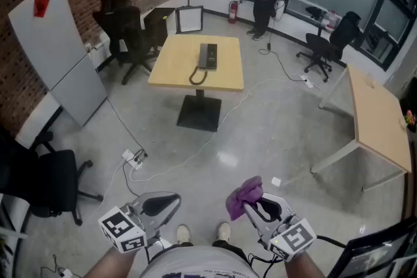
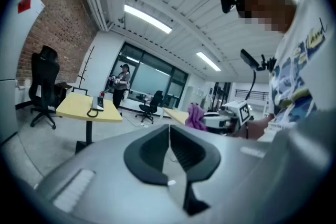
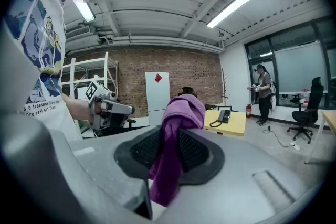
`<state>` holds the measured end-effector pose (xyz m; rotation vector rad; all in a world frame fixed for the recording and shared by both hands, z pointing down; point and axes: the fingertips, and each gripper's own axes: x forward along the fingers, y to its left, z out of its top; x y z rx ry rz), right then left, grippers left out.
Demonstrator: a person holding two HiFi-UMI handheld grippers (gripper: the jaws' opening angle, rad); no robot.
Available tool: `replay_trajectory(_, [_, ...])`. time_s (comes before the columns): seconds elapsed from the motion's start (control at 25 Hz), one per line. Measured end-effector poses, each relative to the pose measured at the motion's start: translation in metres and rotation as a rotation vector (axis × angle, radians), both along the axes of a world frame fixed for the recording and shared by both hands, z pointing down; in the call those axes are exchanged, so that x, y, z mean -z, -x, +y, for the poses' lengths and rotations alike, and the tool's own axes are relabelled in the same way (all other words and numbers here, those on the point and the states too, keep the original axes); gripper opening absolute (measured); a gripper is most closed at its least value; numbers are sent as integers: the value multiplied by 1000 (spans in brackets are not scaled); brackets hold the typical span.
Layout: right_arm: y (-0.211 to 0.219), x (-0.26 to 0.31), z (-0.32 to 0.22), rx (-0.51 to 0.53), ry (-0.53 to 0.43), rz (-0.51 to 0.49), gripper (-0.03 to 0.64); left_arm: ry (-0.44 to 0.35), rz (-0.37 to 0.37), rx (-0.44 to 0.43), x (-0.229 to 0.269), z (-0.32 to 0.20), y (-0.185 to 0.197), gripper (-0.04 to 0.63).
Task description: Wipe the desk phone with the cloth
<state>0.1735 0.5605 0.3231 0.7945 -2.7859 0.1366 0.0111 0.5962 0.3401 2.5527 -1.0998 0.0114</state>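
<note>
Closest, at the lower edge: right tool (image 1: 259, 207) clamped on the purple cloth (image 1: 244, 197), left tool (image 1: 159, 204) pinched together on nothing. Well apart, across open floor: desk phone (image 1: 208, 55) lying on the desk (image 1: 171, 65), its cord looping toward the near edge. Likely step: carrying the cloth over. Approach the near side, stepping over the white cable (image 1: 195, 154) and power strip (image 1: 135, 159); steer clear of the chair (image 1: 124, 32) at left. Lead with a loose fold, wipe flat, mind the cord.

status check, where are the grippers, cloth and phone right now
Left gripper shut, empty. Right gripper shut on purple cloth. Desk phone on yellow table across the room, untouched. Cable on floor between.
</note>
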Motion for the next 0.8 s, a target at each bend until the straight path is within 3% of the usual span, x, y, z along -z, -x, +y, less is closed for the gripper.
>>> replay_trajectory(0.36, [48,-4,14,-29,5,6,92,-16,-9,-54,-7,9,41,3])
replay_trajectory(0.8, [64,0,8,-90,25,8,92,-20,-18,-79,-18,5,62,0])
